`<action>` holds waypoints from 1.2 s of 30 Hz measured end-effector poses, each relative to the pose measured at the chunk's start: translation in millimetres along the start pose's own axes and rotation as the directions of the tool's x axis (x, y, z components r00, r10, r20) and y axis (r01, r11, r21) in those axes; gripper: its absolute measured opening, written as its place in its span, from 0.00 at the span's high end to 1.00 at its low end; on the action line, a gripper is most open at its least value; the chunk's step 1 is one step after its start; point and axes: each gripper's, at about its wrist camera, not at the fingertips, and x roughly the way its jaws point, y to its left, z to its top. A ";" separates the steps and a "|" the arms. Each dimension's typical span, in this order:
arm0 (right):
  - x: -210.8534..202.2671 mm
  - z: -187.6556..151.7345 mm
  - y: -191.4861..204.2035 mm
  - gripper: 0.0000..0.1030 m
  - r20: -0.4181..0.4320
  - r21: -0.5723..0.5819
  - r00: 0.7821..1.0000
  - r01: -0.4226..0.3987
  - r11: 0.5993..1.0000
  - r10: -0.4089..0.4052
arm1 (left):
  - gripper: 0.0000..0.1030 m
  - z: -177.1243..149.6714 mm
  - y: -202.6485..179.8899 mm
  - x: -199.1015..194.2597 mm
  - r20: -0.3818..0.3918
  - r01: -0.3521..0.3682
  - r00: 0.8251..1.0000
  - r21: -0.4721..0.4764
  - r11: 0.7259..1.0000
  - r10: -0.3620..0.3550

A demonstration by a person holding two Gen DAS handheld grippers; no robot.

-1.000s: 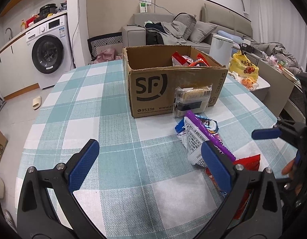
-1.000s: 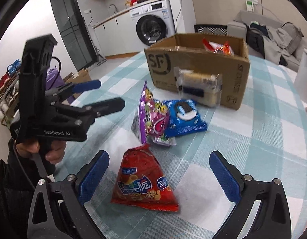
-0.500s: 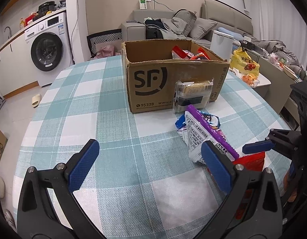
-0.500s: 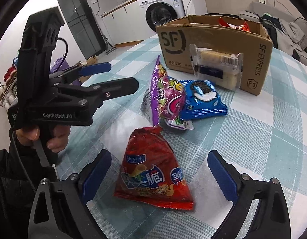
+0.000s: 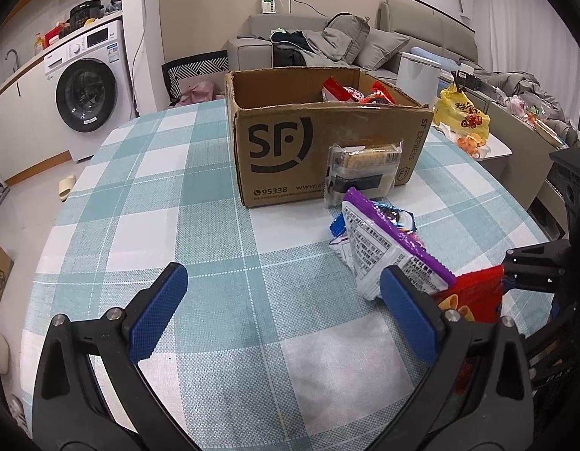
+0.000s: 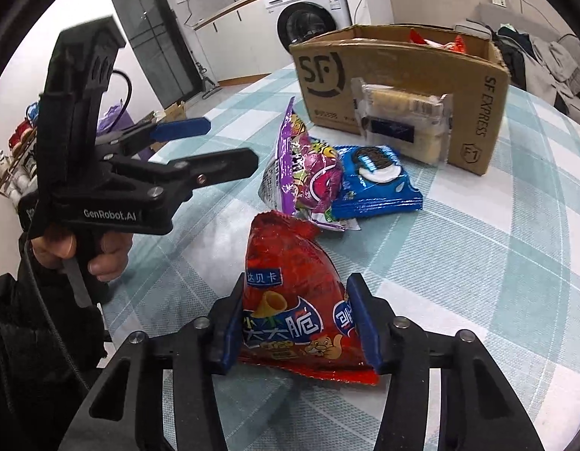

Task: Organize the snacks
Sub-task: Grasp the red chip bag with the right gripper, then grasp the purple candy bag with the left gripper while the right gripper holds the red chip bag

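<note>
The right tool [image 6: 295,321] has just been closing and clamps the red bag [image 6: 290,300], whose long axis points to 12 o'clock, toward the box [image 6: 402,71]. The left tool [image 5: 282,315] stands released, empty.

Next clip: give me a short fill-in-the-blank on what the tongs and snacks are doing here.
1. The right tongs have just been closing and now squeeze the ___ snack bag.
2. The left tongs are ___, nothing between them.
3. The clear biscuit pack leans against the ___ box.

Missing: red; open; cardboard
</note>
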 end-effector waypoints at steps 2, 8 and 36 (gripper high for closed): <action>-2.3 0.4 -2.5 0.52 0.008 0.006 1.000 0.002 1.000 -0.002 | 0.01 -0.5 0.0 0.5 0.000 -0.001 1.000 -0.003 1.000 0.001; -12.6 0.0 -17.6 0.55 0.039 0.035 0.999 0.032 0.999 -0.033 | 0.01 -1.4 0.1 2.6 0.000 0.000 1.000 -0.010 1.000 0.000; -61.2 0.2 -67.6 0.55 0.178 0.267 0.968 0.123 0.956 -0.175 | 0.01 13.7 -43.6 21.4 -0.050 0.144 0.988 -0.022 0.989 -0.144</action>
